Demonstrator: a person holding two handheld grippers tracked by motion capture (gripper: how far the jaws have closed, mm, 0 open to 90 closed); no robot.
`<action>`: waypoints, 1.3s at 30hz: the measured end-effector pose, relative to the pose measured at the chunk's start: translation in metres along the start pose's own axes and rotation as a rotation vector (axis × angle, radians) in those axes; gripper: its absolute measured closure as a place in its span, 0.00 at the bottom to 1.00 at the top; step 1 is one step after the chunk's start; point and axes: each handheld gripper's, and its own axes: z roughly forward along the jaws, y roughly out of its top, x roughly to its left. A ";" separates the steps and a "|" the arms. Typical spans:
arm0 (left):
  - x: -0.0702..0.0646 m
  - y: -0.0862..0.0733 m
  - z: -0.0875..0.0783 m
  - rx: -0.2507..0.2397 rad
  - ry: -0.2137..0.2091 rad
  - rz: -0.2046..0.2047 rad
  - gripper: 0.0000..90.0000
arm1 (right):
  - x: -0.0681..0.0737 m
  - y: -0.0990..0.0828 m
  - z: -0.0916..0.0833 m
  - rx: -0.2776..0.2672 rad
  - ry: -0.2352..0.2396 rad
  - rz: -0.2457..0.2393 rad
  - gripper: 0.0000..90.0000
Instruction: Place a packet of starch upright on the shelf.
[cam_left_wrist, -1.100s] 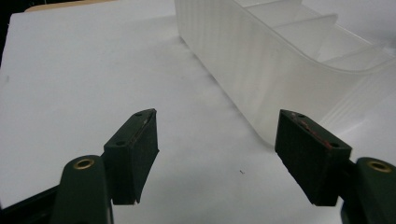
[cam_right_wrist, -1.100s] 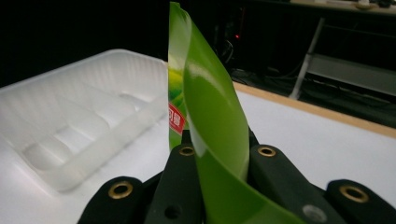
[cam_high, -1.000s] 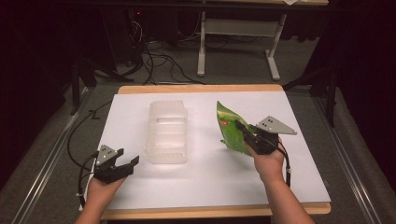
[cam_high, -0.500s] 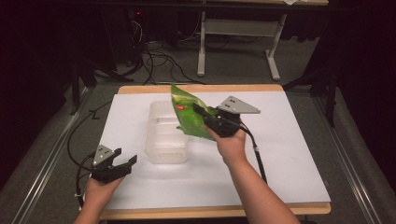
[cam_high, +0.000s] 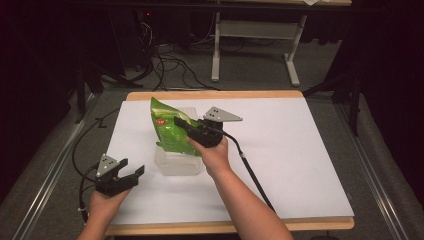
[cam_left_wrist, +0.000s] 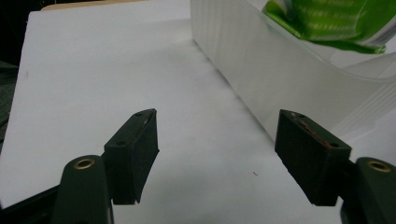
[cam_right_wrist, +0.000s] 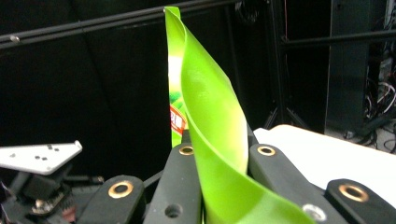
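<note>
The right tool (cam_high: 186, 125) gripped a green bag (cam_high: 170, 131) directly above the clear tub (cam_high: 177, 164); the left tool (cam_high: 131, 175) sat open.

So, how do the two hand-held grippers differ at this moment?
The left hand-held gripper is open and holds nothing; the right hand-held gripper is shut on the green bag. The left one sits low at the near left of the table, beside the clear bin; the right one is raised above that bin. Both are black and carry a grey plate.
</note>
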 end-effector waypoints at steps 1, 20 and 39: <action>0.000 0.000 0.000 0.000 0.000 0.000 0.34 | 0.000 0.000 0.000 0.000 0.000 0.000 0.98; -0.003 0.000 0.002 0.019 0.003 0.008 0.34 | -0.012 -0.019 0.010 0.269 0.040 0.089 0.98; -0.003 0.000 0.004 0.019 0.003 0.008 0.34 | -0.028 -0.018 0.006 0.282 0.194 0.186 0.99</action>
